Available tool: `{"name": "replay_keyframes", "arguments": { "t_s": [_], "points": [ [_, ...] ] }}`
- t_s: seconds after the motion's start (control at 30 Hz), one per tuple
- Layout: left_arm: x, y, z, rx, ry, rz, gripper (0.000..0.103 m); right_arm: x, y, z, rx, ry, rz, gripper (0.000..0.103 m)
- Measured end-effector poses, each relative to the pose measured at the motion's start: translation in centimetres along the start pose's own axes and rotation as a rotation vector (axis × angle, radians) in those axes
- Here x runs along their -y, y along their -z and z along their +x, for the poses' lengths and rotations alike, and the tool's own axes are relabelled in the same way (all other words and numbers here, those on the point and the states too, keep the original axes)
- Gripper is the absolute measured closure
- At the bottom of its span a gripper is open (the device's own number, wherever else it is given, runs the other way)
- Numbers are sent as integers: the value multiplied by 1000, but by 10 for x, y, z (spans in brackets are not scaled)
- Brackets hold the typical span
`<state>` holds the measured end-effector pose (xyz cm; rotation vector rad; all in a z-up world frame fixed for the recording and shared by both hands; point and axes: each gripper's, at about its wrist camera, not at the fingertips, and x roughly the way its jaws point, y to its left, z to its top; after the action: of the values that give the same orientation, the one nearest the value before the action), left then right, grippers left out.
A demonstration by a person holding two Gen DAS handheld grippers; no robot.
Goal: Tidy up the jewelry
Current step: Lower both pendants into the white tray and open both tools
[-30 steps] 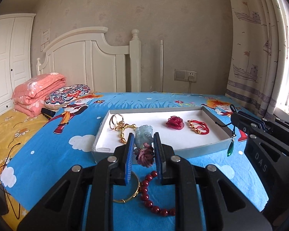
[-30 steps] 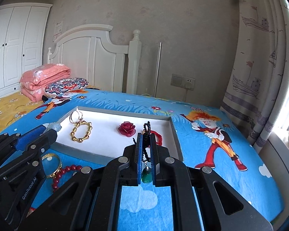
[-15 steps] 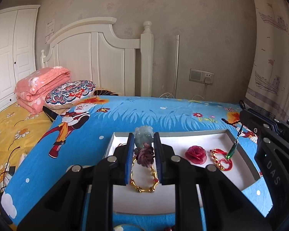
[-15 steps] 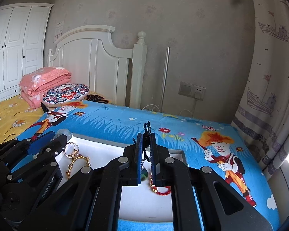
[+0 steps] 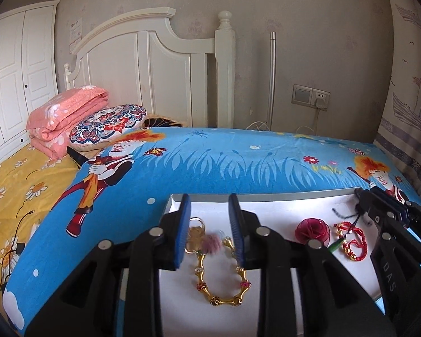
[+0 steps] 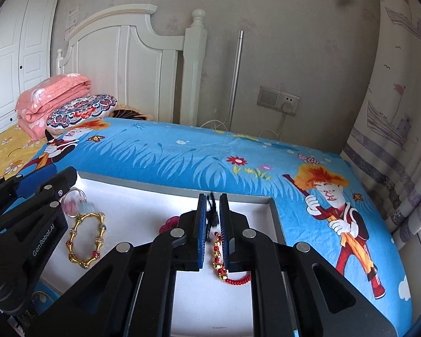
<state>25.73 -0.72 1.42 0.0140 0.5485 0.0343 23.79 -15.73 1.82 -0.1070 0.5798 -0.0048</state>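
Hovering over the white tray (image 5: pixel 266 199): left gripper (image 5: pixel 210 230) spread wide, empty, a blurred tassel charm (image 5: pixel 212 242) between its pads, above the gold bracelet (image 5: pixel 220 278). Right gripper (image 6: pixel 210 219) nearly closed, pinching a black cord (image 6: pixel 212 210), green pendant (image 5: pixel 334 245) dangling beside red bracelet (image 6: pixel 224 264).

Blue cartoon-print bedsheet (image 5: pixel 238 168), white tray (image 6: pixel 275 216), gold bracelet (image 5: pixel 224 289), red rose (image 5: pixel 311 229), pink quilt (image 5: pixel 64 115)

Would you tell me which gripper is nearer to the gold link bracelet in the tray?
Left. The left gripper hangs open directly over the gold link bracelet, while the right gripper sits farther right, over the red cord bracelet.
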Motion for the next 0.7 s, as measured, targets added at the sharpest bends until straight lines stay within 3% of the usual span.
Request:
{"name": "replay_keyframes", "arguments": {
  "t_s": [0.03,0.07,0.1,0.3,0.43,0.7],
  "points": [
    [-1,1,0,-1,1,-1,59,1,1,0,-3,-6,1,73],
    [-1,1,-2,2,-1,-2,50,3,1,-1,-2,-18,7,55],
    [-1,1,-3,5,-4,-2,46,3,2,-3,5,-19,10,50],
    [-3,2,-15,15,-16,30,35,7,3,-21,23,-32,8,50],
    [-10,9,-38,54,-33,51,17,18,18,-45,43,-61,23,50],
    [-15,56,-93,122,7,92,6,33,71,-80,16,-111,42,50]
  ]
}}
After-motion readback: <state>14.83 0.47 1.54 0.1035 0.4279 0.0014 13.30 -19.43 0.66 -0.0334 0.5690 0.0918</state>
